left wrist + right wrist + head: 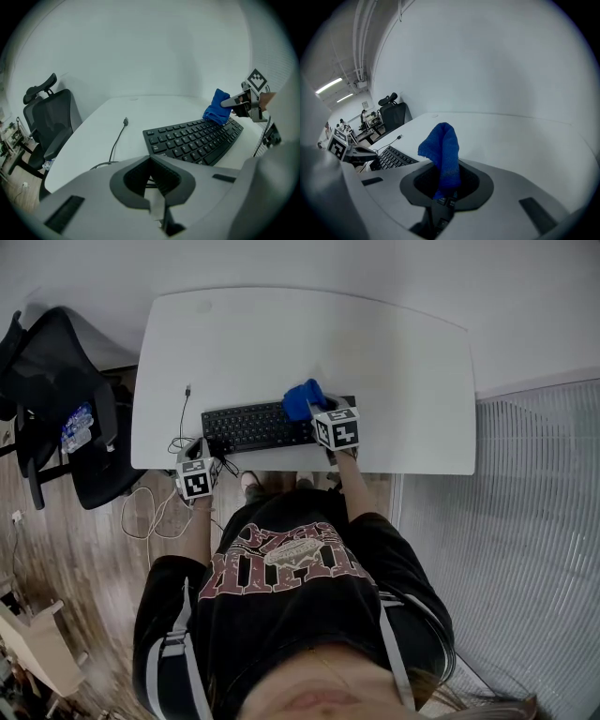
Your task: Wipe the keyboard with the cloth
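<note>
The fingers of my right gripper [446, 185] pinch the blue cloth [443, 150] at the black keyboard [253, 427] right end, on the white desk [394, 362]. My left gripper [151, 180] has its fingers closed, empty, near the keyboard's left end.

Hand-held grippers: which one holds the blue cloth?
The right hand-held gripper: blue cloth sits between its jaws. The left hand-held gripper is empty.

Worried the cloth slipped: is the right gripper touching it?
Touching. In its own view, the right gripper has its jaws shut on the blue cloth.
</note>
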`<state>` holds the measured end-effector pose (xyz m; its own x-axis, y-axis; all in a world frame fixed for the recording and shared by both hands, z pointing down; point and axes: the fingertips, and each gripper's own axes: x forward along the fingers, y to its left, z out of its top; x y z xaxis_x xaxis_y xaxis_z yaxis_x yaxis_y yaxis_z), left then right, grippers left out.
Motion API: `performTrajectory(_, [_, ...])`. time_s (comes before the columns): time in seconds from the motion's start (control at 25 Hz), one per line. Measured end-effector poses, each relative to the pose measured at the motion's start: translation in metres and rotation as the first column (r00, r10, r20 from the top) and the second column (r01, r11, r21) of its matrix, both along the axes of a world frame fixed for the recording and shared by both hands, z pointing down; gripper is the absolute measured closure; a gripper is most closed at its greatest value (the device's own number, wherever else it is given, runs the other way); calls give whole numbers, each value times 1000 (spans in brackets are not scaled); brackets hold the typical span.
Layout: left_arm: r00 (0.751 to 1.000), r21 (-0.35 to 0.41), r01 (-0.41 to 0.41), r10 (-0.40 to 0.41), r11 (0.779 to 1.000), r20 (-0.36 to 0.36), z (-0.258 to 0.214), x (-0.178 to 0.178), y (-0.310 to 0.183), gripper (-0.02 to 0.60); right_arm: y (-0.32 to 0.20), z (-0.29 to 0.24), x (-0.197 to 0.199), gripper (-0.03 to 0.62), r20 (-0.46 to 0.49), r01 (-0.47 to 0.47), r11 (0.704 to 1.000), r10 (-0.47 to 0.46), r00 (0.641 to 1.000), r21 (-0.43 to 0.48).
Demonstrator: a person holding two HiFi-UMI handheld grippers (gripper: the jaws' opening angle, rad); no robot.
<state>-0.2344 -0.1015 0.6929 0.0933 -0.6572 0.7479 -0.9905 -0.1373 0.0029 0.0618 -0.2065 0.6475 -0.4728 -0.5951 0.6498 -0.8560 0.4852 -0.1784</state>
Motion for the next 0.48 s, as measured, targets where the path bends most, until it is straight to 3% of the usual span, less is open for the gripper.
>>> performTrajectory(0.48, [999, -4, -4, 4, 1000, 39, 1, 0, -2, 546, 3, 6, 47, 530, -26, -62, 998, 62, 998, -5])
